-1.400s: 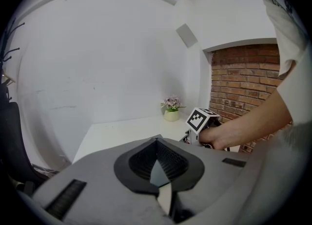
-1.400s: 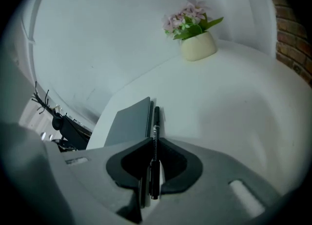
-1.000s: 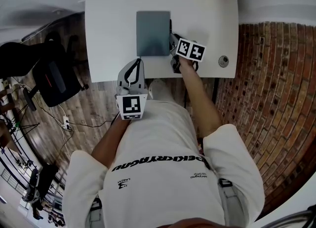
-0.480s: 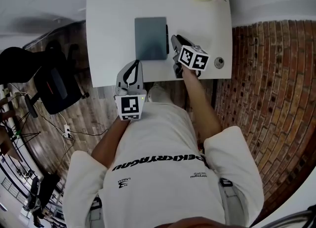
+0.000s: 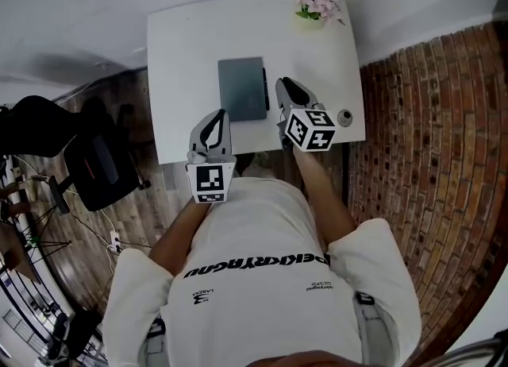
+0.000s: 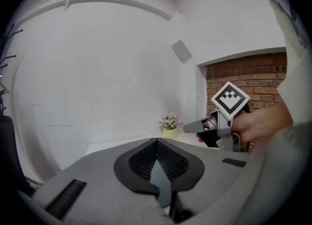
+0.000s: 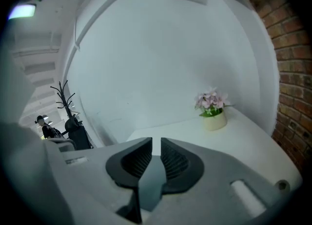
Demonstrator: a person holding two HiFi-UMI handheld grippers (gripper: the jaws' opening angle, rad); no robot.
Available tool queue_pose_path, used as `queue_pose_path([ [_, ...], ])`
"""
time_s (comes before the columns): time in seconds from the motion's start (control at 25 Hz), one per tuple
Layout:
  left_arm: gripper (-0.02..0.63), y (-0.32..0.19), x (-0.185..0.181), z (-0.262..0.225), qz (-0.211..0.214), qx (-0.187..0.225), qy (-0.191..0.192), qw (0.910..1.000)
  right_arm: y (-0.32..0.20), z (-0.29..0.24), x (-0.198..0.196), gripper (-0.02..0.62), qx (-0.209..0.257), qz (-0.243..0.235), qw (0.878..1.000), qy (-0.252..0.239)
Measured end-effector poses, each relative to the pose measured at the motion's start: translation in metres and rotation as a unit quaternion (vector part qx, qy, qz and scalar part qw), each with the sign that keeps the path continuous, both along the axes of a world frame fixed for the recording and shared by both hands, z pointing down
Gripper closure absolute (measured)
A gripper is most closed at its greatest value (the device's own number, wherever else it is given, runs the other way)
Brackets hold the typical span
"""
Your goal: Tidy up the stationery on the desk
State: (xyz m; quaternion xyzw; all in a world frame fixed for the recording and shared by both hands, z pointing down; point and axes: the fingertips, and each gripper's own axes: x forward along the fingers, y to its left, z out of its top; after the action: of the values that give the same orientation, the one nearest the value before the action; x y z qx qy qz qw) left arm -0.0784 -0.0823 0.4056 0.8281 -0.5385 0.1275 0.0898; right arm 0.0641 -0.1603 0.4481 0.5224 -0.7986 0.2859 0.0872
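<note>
Trouble can come mainly from the thin dark pen (image 5: 265,87), which lies flat on the white rectangular desk (image 5: 182,56), tight along the right edge of the flat grey rectangular notebook (image 5: 242,88) in the middle of it. Both tools are held up over the near part of the desk, apart from every object, and both are empty. The left gripper (image 6: 157,142) has its jaws pressed together with nothing in them. The right gripper (image 7: 156,143) has just been closing its jaws, so only a narrow gap is between them, with nothing inside. I judge that, if the right gripper goes down for the pen with such a narrow gap, one jaw may land on the notebook cover or on the pen itself, and the pen may then roll away or be pushed across the desk. A grip too close to one end could also let the pen swing and drop. The small round grey object (image 5: 344,117) sits close to the near right corner, near the right hand, so a careless sweep could push it to the floor. The pot of pink flowers (image 5: 316,1) at the far right corner is well apart and seems in little danger.
</note>
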Motion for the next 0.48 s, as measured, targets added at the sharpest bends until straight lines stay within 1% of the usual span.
queue_pose_path([
  [0.32, 0.609, -0.005, 0.002, -0.039, 0.013, 0.026, 0.009, 0.9995, 0.028, -0.068, -0.021, 0.597, 0.090, -0.013, 0.996, 0.021],
  [0.48, 0.609, -0.003, 0.001, -0.058, 0.017, 0.039, 0.023, 0.9988, 0.041, -0.097, -0.030, 0.597, 0.127, -0.018, 0.991, 0.028],
])
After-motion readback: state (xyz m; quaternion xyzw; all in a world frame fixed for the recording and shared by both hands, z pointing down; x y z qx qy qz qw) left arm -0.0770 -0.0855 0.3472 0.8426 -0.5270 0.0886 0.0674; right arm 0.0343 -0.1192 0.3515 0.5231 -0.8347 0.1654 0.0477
